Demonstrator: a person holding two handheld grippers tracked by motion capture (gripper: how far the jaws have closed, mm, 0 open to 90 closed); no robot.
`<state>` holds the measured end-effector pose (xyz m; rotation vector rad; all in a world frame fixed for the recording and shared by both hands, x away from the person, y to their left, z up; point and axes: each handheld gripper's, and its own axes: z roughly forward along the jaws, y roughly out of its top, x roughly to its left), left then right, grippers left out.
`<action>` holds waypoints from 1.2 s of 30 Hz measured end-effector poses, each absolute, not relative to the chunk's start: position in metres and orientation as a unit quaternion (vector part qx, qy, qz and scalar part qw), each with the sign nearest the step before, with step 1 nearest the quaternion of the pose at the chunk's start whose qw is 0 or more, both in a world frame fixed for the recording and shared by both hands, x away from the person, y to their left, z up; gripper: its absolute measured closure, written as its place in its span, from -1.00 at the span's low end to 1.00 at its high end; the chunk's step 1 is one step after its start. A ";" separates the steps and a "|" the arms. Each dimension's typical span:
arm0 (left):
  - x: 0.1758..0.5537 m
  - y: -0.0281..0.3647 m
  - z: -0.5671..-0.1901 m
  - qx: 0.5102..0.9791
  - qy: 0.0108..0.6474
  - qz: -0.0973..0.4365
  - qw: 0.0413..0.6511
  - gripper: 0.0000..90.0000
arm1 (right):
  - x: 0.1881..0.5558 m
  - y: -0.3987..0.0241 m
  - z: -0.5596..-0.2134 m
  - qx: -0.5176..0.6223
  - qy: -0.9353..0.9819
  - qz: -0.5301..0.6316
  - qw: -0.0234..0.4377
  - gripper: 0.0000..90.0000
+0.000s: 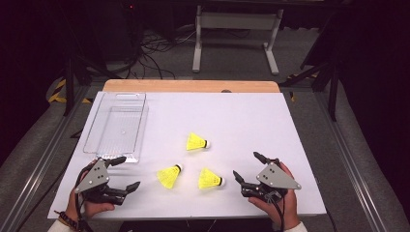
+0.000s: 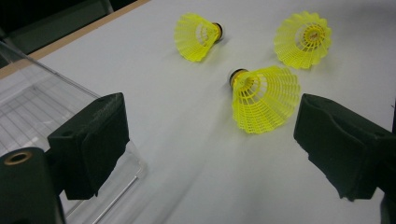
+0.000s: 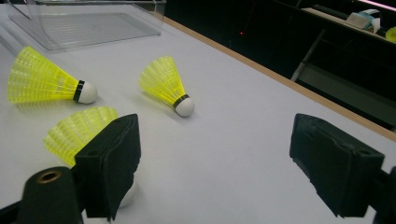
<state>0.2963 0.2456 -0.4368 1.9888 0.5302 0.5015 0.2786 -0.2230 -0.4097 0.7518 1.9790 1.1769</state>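
White table [image 1: 241,116]: both grippers' fingers [image 2: 88,140] spread wide, holding nothing

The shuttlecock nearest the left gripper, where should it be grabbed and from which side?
Probably across the yellow skirt, near its narrow end. It lies on its side with the cork pointing away from the left gripper, whose jaws stand open. Coming in low from the left, a jaw on each side of the cone, seems simplest; squeeze lightly, since the mesh looks springy.

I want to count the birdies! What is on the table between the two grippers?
In the high view, two yellow shuttlecocks lie between the left gripper and the right gripper: one nearer the left, one nearer the right. A third lies farther back.
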 end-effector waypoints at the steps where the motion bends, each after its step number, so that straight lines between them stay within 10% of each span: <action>1: 0.296 0.245 -0.437 0.818 0.220 0.204 0.491 -0.73 | 0.279 -0.224 -0.410 0.291 0.765 0.453 0.353 -0.61; 36: 0.305 0.206 -0.447 0.872 0.171 0.155 0.431 -0.43 | 0.273 -0.222 -0.409 0.266 0.771 0.458 0.353 -0.65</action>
